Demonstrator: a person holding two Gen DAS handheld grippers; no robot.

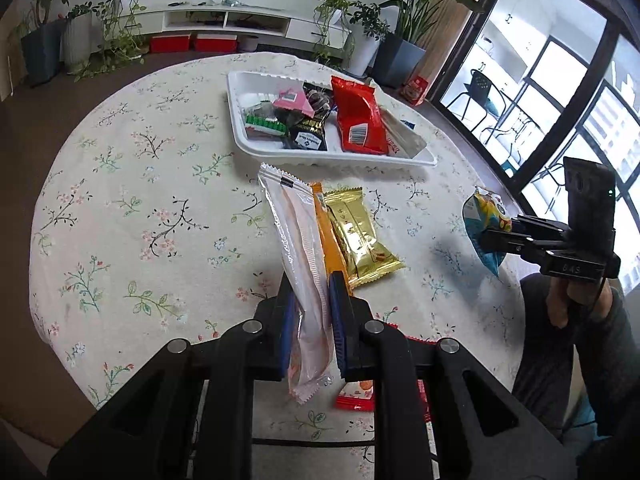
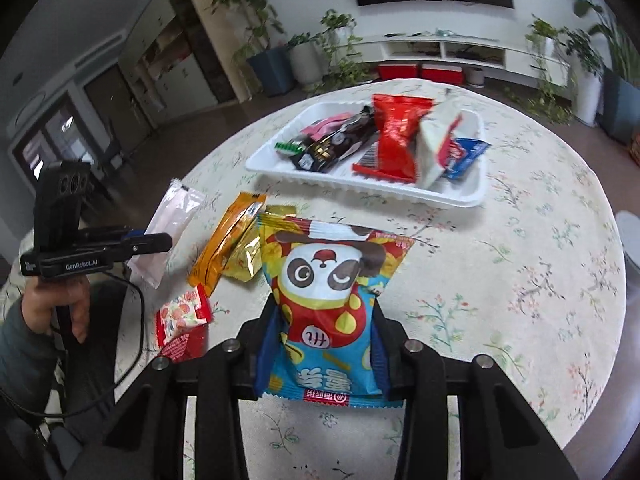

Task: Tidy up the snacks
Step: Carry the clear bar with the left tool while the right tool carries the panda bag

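Observation:
My left gripper (image 1: 310,300) is shut on a long pale pink snack packet (image 1: 298,248), held above the table; it also shows in the right wrist view (image 2: 168,224). My right gripper (image 2: 324,320) is shut on a panda-print snack bag (image 2: 328,300), seen at the right of the left wrist view (image 1: 482,224). A white tray (image 1: 256,148) at the far side holds several snacks, among them a red bag (image 1: 358,116). An orange packet (image 2: 226,248), a gold packet (image 1: 360,236) and a small red strawberry packet (image 2: 182,312) lie on the table.
The round table has a floral cloth (image 1: 140,200). Its edge runs close on the right, next to large windows (image 1: 560,100). Potted plants (image 1: 400,32) and a white TV cabinet (image 1: 240,20) stand beyond the table.

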